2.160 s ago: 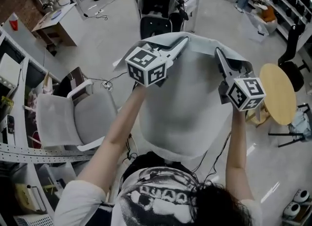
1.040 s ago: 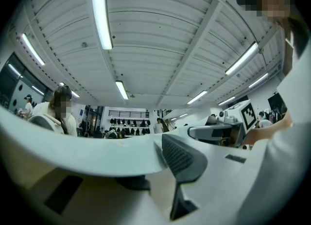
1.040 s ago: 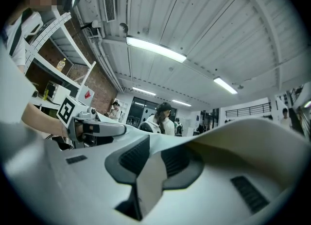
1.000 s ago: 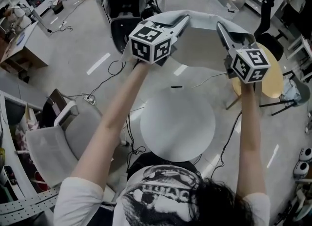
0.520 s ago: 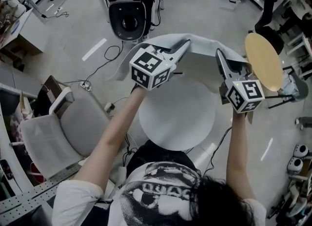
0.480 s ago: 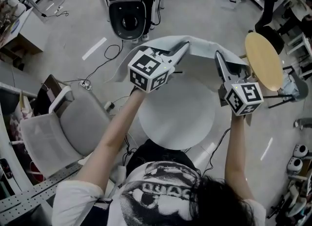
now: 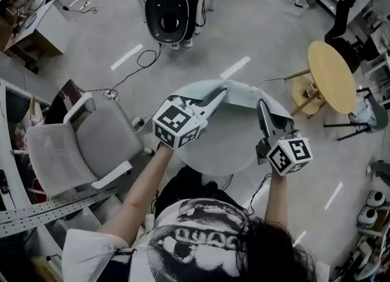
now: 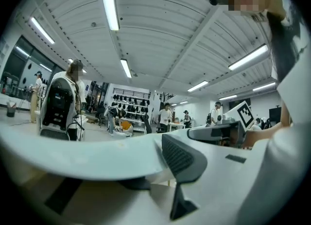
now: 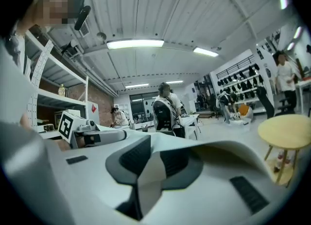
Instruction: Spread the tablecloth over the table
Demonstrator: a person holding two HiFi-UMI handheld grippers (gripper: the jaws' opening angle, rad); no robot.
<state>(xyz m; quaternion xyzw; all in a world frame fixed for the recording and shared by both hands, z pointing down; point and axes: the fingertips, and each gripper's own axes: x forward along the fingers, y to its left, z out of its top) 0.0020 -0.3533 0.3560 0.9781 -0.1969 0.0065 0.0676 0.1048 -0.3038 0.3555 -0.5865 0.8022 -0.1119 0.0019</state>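
Floor: grey workshop floor (image 7: 256, 25) all round us, with a grey office chair (image 7: 79, 147) at our left.
Table: small round white table (image 7: 216, 150) is just before us.
Cloth: pale thin tablecloth (image 7: 244, 95) hangs over the table's far half, stretched between our grippers.
Left: our left gripper (image 7: 222, 92) is clamped on its edge.
Right: our right gripper (image 7: 261, 103) has its jaws closing, a fold pinched between them.

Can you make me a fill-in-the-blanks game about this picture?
The left gripper pinches the edge of the pale ____. The white table underneath is ____ in shape. The grey chair stands on the person's ____ side.
Missing words: tablecloth, round, left.
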